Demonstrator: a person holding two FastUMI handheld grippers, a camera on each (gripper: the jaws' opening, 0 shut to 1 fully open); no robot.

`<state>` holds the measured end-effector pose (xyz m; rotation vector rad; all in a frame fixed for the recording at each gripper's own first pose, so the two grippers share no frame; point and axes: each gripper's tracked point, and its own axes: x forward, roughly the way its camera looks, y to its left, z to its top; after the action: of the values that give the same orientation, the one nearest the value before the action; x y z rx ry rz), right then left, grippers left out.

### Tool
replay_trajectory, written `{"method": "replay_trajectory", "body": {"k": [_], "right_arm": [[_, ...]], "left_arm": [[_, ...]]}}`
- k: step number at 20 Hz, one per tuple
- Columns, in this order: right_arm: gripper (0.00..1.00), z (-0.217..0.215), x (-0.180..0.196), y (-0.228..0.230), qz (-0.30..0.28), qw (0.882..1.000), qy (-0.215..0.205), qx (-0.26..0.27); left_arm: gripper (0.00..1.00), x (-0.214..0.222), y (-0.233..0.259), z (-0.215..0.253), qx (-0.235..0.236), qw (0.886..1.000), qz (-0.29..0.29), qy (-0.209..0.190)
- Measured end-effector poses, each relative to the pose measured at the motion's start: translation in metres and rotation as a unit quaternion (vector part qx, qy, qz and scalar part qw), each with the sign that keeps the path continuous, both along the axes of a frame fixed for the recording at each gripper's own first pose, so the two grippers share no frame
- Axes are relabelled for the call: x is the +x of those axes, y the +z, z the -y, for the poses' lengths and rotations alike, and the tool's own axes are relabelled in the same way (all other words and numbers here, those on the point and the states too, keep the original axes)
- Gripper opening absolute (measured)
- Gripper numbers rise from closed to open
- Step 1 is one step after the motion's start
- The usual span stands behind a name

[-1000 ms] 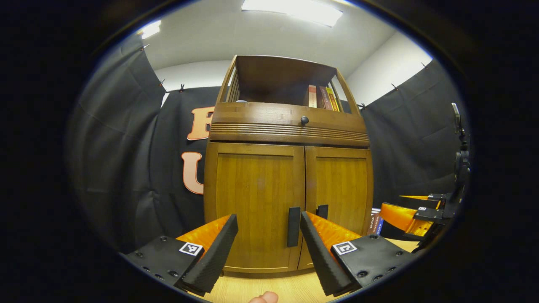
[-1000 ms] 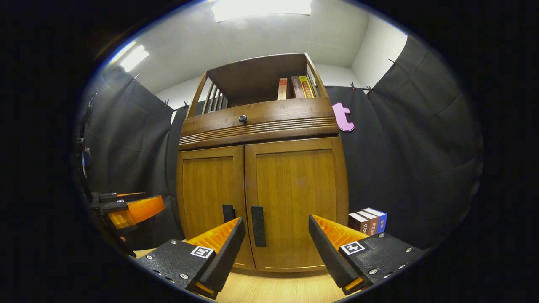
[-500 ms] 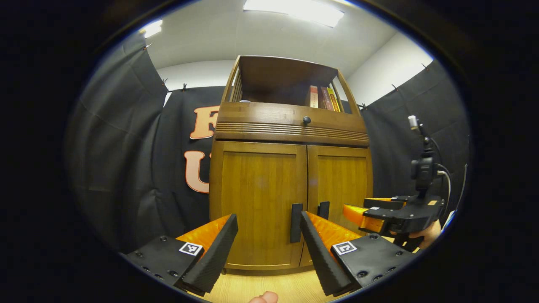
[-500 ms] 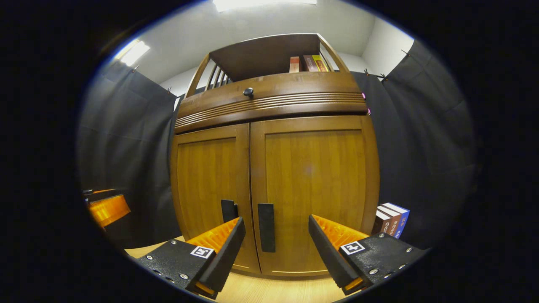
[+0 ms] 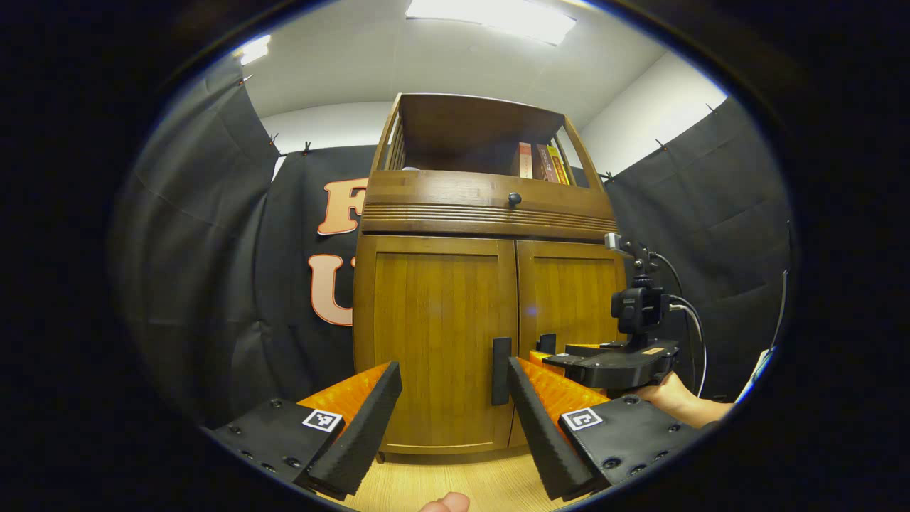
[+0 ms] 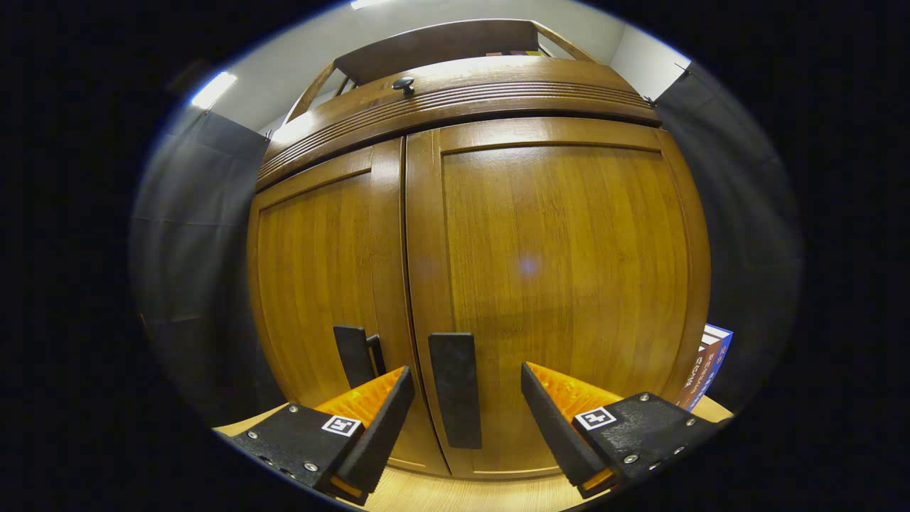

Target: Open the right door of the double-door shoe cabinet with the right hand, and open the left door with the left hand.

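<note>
While both doors of the shoe cabinet (image 5: pixel 490 313) are closed, the two grippers wait in front of them with fingers spread wide.

Close before the right door (image 6: pixel 561 284), the right gripper (image 6: pixel 466 412) has its handle (image 6: pixel 455 390) between the open fingers, which hold nothing; whether a finger touches the handle I cannot tell. Farther back, the left gripper (image 5: pixel 451 419) is open and empty, facing the left door (image 5: pixel 434 341) and its handle (image 5: pixel 501 360). Books (image 5: pixel 540 162) stand on the top shelf.
</note>
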<state>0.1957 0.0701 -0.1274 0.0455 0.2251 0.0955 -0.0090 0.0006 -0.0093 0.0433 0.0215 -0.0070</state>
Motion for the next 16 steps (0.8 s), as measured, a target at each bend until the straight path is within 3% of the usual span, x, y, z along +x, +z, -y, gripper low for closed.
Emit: {"method": "replay_trajectory", "body": {"k": [1, 2, 4, 5, 6, 10, 11, 13, 14, 15, 16], "right_arm": [[0.94, 0.001, 0.005, 0.003, 0.003, 1.0, -0.005, -0.005], [1.0, 0.002, 0.01, 0.006, 0.009, 1.0, -0.011, -0.003], [0.9, 0.0, 0.017, 0.004, 0.002, 1.0, -0.015, 0.002], [0.99, 0.0, 0.02, 0.0, -0.006, 1.0, -0.014, 0.0], [0.82, -0.001, 0.022, -0.005, -0.012, 1.0, -0.012, -0.001], [0.63, 0.001, 0.025, -0.003, 0.001, 0.999, -0.021, -0.026], [0.51, 0.0, 0.025, -0.004, 0.001, 0.999, -0.023, -0.027], [0.45, -0.005, 0.025, -0.006, 0.0, 0.999, -0.023, -0.024], [0.47, -0.008, 0.026, -0.008, -0.002, 1.0, -0.016, -0.025], [0.31, -0.008, 0.025, -0.006, 0.003, 1.0, -0.015, -0.022], [0.26, -0.009, 0.024, -0.008, -0.002, 1.0, -0.011, -0.019]], "left_arm": [[0.96, -0.001, 0.0, 0.0, 0.0, 1.0, 0.0, -0.001], [0.96, -0.001, -0.001, 0.0, 0.0, 1.0, -0.001, -0.002], [0.93, -0.002, -0.003, 0.0, -0.001, 1.0, -0.003, -0.003], [0.93, -0.002, -0.003, 0.001, -0.001, 1.0, -0.003, -0.004], [0.93, -0.001, -0.003, 0.0, -0.002, 1.0, -0.003, -0.005], [0.93, -0.001, -0.003, 0.001, -0.005, 1.0, 0.004, -0.003], [0.95, -0.001, -0.004, 0.0, -0.007, 1.0, 0.003, -0.003], [0.93, -0.001, -0.006, 0.001, -0.01, 1.0, -0.001, -0.005], [0.96, -0.001, -0.006, 0.001, -0.009, 1.0, 0.0, -0.007], [0.95, -0.001, -0.005, 0.002, -0.008, 1.0, 0.001, -0.008], [0.93, 0.0, -0.005, 0.002, -0.003, 1.0, 0.0, -0.008]]}}
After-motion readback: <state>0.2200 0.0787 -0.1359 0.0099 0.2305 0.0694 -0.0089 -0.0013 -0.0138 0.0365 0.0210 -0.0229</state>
